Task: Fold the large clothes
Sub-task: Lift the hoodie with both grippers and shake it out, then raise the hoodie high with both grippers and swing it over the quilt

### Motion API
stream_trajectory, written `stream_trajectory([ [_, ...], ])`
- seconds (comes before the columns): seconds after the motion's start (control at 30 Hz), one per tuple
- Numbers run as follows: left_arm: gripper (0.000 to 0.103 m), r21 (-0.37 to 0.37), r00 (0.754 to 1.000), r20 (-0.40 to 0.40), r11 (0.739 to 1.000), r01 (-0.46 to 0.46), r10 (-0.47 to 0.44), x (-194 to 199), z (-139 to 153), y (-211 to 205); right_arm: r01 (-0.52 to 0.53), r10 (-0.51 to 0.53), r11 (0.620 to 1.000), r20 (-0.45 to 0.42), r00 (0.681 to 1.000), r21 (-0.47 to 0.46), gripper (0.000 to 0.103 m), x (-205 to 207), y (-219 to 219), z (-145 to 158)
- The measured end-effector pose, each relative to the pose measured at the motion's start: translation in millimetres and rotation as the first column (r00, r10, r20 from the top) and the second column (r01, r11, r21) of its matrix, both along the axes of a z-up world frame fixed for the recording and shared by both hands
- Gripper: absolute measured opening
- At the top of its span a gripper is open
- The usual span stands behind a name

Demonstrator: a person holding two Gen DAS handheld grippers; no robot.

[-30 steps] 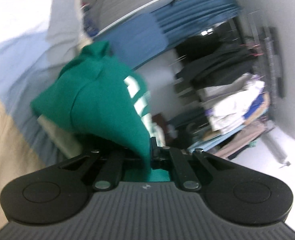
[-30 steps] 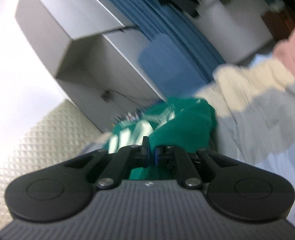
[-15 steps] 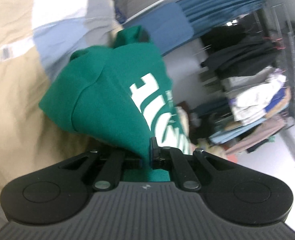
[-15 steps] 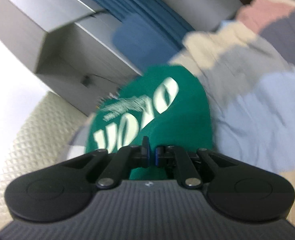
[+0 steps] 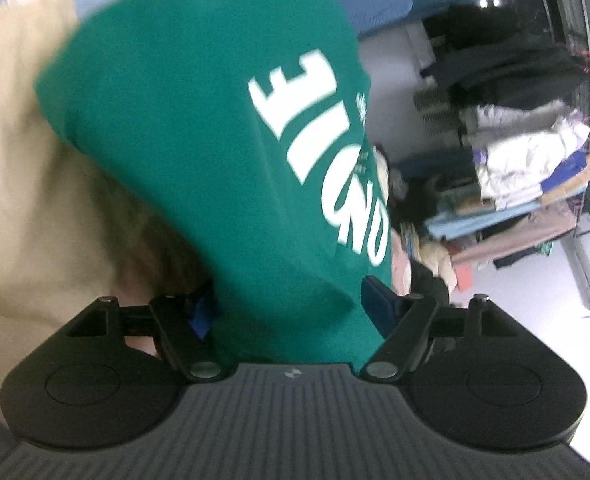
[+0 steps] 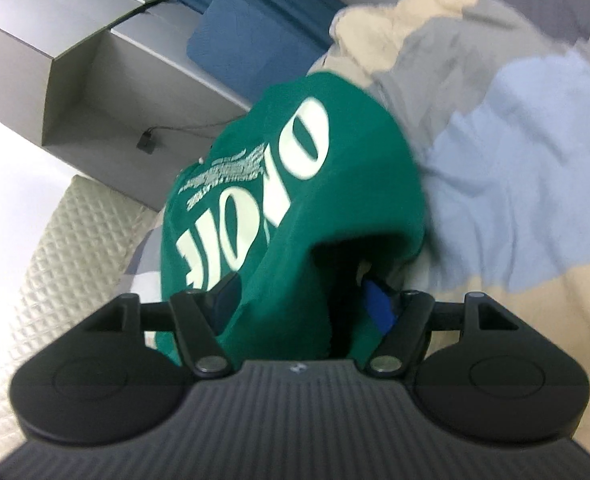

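A green garment (image 5: 199, 128) with large white letters hangs between the wide-apart jaws of my left gripper (image 5: 291, 312) and fills the middle of the left wrist view. The same green garment (image 6: 295, 184) lies folded over between the spread jaws of my right gripper (image 6: 303, 300) in the right wrist view. Both grippers are open, with the cloth still draped across the fingers, whose blue pads (image 6: 379, 304) show beside it. The fingertips are mostly hidden by the cloth.
A patchwork bedcover of beige (image 5: 23, 184), light blue (image 6: 507, 184) and grey lies under the garment. A rack with piled clothes (image 5: 527, 160) stands at the right. A grey shelf unit (image 6: 79, 80) and a blue cushion (image 6: 239, 52) are behind.
Both grippers were shut on the green garment and have now opened wide. The garment has come closer and lower over the bedcover.
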State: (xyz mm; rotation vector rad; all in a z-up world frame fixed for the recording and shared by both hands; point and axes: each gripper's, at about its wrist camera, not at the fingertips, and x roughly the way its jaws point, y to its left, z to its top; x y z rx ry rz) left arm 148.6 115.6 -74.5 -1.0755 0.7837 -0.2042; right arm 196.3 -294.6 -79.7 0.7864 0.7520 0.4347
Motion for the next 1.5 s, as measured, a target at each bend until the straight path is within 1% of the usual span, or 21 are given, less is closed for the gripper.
stream_trajectory([
  [0.1,0.077,0.003,1.0,-0.015,1.0,-0.008,0.008,10.0,-9.4,-6.3,-0.042,0.043,0.999,-0.028,0.999,0.034,0.069,3.0,9.2,-7.3],
  [0.23,0.077,-0.034,1.0,0.007,0.999,-0.028,0.028,22.8,-17.1,-5.4,-0.056,0.056,0.998,-0.019,0.998,0.014,0.068,11.5,18.5,-13.4],
  [0.3,0.077,-0.036,0.999,-0.013,0.999,-0.036,0.036,30.9,-23.4,-6.7,-0.074,0.074,0.997,-0.018,0.997,0.02,0.067,17.6,23.2,-16.6],
  [0.33,0.076,-0.033,0.999,-0.031,0.999,-0.031,0.03,35.0,-27.5,-8.3,-0.085,0.085,0.996,-0.015,0.996,0.015,0.064,21.1,26.4,-18.3],
  [0.4,0.072,-0.008,0.999,-0.032,1.0,-0.024,0.024,38.9,-30.2,-9.9,-0.097,0.097,0.995,0.0,0.995,-0.022,0.04,26.8,33.6,-18.2],
  [0.43,0.062,0.016,0.999,-0.026,1.0,-0.02,0.021,38.9,-29.2,-11.6,-0.1,0.101,0.994,0.011,0.995,-0.039,0.034,28.9,36.3,-16.9],
  [0.47,0.048,0.032,1.0,-0.022,0.999,-0.018,0.018,37.6,-27.8,-12.5,-0.103,0.105,0.993,0.027,0.994,-0.05,0.022,29.6,38.2,-14.7],
  [0.5,0.041,0.037,1.0,-0.012,0.999,-0.015,0.015,35.6,-25.5,-12.6,-0.108,0.111,0.992,0.047,0.993,-0.059,0.016,28.8,40.4,-12.1],
  [0.53,0.026,0.029,1.0,0.012,0.999,-0.014,0.014,32.6,-20.6,-12.1,-0.116,0.122,0.99,0.079,0.989,-0.075,0.014,26.2,41.7,-7.1],
  [0.57,0.016,0.021,0.999,0.04,1.0,-0.02,0.019,28.4,-15.1,-10.6,-0.123,0.132,0.988,0.11,0.985,-0.09,0.012,23.0,42.2,-2.2],
  [0.63,0.009,0.025,0.992,0.125,0.999,-0.034,0.031,18.1,3.9,-8.0,-0.137,0.155,0.984,0.175,0.972,-0.111,0.01,14.6,42.9,10.8],
  [0.7,0.008,0.024,0.977,0.212,0.999,-0.033,0.028,6.7,21.5,-5.4,-0.139,0.168,0.981,0.234,0.958,-0.136,0.009,4.8,41.8,23.2],
  [0.8,0.007,0.03,0.943,0.332,1.0,-0.002,-0.009,-10.2,47.0,-1.3,-0.108,0.163,0.977,0.325,0.932,-0.181,0.008,-16.7,40.1,42.6],
  [0.87,0.007,0.051,0.921,0.389,0.999,-0.005,-0.016,-24.4,61.2,2.3,-0.108,0.171,0.977,0.371,0.913,-0.184,0.008,-27.8,39.8,55.5],
  [0.93,0.007,0.055,0.901,0.433,0.998,-0.016,-0.009,-39.4,72.9,6.2,-0.1,0.169,0.979,0.433,0.885,-0.177,0.008,-42.3,38.2,71.4],
  [1.03,0.007,0.082,0.877,0.48,0.996,-0.034,-0.009,-62.5,94.7,6.5,-0.103,0.167,0.983,0.499,0.851,-0.153,0.008,-63.9,34.8,92.7],
  [1.13,0.007,0.104,0.849,0.529,0.993,-0.049,-0.014,-81.6,121.8,2.4,-0.099,0.193,0.976,0.551,0.812,-0.195,0.008,-83.5,35.3,119.2],
  [1.2,0.007,0.126,0.834,0.551,0.99,-0.058,-0.022,-97.5,144.7,0.7,-0.101,0.192,0.977,0.573,0.797,-0.188,0.008,-92.0,32.0,136.4],
  [1.27,0.008,0.189,0.837,0.546,0.979,-0.077,-0.039,-113.3,176.2,-2.2,-0.104,0.196,0.977,0.601,0.775,-0.184,0.008,-101.4,28.1,159.4],
  [1.33,0.008,0.213,0.831,0.555,0.973,-0.093,-0.043,-125.2,207.7,-4.1,-0.105,0.208,0.975,0.631,0.747,-0.197,0.008,-109.9,28.9,184.7],
  [1.5,0.008,0.256,0.784,0.619,0.956,-0.146,-0.046,-151.6,296.2,-6.4,-0.109,0.233,0.97,0.692,0.683,-0.219,0.008,-127.8,31.4,255.2],
])
